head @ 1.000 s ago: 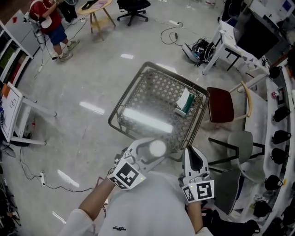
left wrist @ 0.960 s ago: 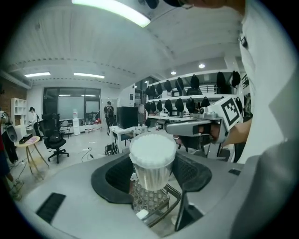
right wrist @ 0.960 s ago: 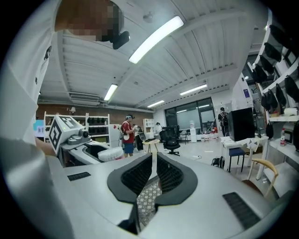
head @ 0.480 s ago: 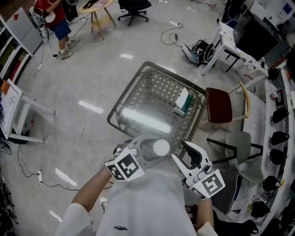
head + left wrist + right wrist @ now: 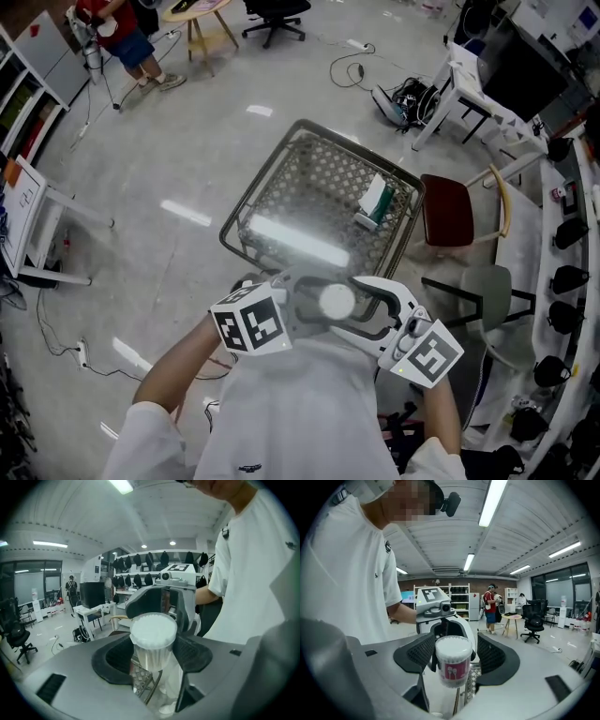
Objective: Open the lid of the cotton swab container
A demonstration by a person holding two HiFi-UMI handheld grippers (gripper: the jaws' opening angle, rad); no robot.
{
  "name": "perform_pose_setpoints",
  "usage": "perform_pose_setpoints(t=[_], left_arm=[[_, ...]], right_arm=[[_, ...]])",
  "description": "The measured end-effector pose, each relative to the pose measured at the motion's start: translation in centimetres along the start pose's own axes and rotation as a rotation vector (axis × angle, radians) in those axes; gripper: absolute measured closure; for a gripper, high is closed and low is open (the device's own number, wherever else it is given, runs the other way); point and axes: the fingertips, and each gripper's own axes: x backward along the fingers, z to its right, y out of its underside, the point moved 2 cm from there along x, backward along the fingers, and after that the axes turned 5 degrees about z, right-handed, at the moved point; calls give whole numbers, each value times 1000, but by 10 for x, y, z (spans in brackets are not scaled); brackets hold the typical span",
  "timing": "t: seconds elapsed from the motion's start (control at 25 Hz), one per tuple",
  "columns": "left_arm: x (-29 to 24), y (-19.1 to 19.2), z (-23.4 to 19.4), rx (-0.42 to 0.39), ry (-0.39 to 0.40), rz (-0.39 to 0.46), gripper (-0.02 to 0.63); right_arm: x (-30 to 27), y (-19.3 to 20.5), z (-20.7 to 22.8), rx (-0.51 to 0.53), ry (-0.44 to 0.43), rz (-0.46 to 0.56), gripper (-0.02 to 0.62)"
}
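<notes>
The cotton swab container [image 5: 336, 301] is a small clear round tub with a white top and a pink label [image 5: 452, 671]. My left gripper [image 5: 319, 307] is shut on it and holds it upright in front of my chest, pads against its sides [image 5: 153, 644]. My right gripper [image 5: 349, 307] faces it from the other side. Its jaws are opening, and the container [image 5: 453, 660] stands between them with a gap at each pad. Whether the lid has lifted cannot be told.
Below stands a wire shopping cart [image 5: 281, 178] with a green and white box [image 5: 375, 206] in it. A red-seated chair [image 5: 450, 214] and a grey chair [image 5: 492, 300] stand to its right. Cables lie on the floor; a person in red [image 5: 127, 33] is far off.
My right gripper has swung up from the lower right to the container, and its jaws have gone from shut to wide apart around it. The left gripper kept its hold.
</notes>
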Motion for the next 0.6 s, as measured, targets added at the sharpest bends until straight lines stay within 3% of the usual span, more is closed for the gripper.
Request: perform_pose_setpoints(t=[0.32, 0.6], left_arm=[[6, -9, 7, -69, 1, -34, 353], [6, -10, 10, -139, -40, -61, 359]], right_arm=[[-2, -5, -7, -11, -53, -18, 353], [0, -7, -11, 20, -45, -29, 359]])
